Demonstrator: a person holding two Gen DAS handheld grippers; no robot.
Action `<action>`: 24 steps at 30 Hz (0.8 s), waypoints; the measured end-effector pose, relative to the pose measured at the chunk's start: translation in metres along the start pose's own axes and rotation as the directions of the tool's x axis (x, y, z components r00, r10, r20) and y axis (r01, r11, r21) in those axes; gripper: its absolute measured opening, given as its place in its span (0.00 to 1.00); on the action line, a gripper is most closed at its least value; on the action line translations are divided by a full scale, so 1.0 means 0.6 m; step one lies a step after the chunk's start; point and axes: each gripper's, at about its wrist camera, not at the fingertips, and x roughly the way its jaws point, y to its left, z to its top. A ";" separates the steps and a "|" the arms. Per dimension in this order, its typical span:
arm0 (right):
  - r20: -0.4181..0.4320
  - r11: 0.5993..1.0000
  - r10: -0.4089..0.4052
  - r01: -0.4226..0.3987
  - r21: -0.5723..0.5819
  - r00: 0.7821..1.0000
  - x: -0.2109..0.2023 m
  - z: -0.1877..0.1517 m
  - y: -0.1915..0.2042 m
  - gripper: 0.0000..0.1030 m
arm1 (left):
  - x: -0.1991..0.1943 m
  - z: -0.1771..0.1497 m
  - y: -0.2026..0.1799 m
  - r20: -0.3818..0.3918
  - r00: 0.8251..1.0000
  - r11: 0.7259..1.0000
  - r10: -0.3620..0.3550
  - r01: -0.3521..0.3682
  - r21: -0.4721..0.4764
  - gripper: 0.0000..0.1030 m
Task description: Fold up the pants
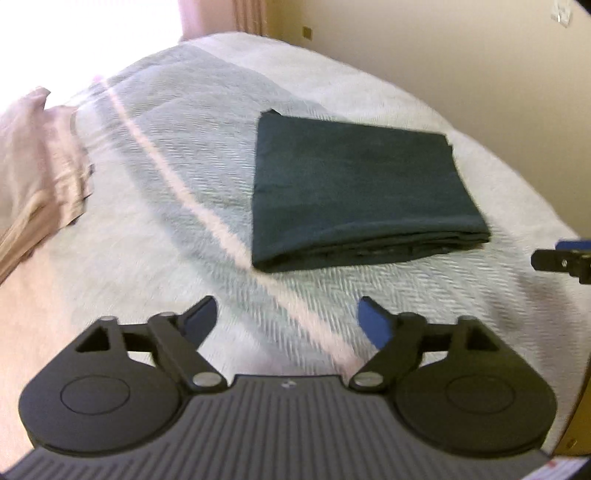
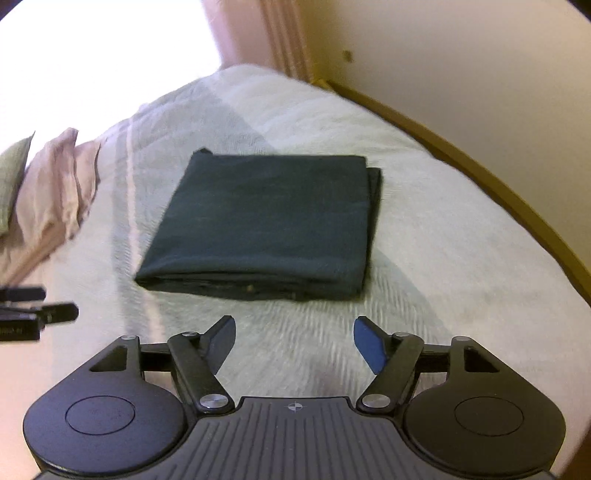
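Observation:
The dark green pants (image 1: 354, 192) lie folded into a flat rectangle on the pale bedspread (image 1: 155, 229), folded edge toward me; in the right wrist view the same pants (image 2: 266, 225) sit centred. My left gripper (image 1: 286, 314) hangs above the bedspread short of the pants, open, with nothing between its blue pads. My right gripper (image 2: 293, 338) is likewise open and empty, held back from the near edge of the bundle. Each gripper shows at the rim of the other's view: the right gripper (image 1: 561, 260), the left gripper (image 2: 33, 314).
Beige pillows (image 1: 33, 158) lie at the left end of the bed. A wooden bed frame edge (image 2: 498, 192) and a cream wall (image 2: 461, 74) run along the right. A curtain (image 2: 258, 33) and a bright window stand at the far end.

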 end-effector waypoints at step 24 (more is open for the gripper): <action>0.042 0.996 -0.076 0.074 0.043 0.996 -0.261 -0.100 0.159 0.71 | -0.299 -0.111 0.033 0.140 0.989 0.995 -0.048 0.060 -0.086 0.99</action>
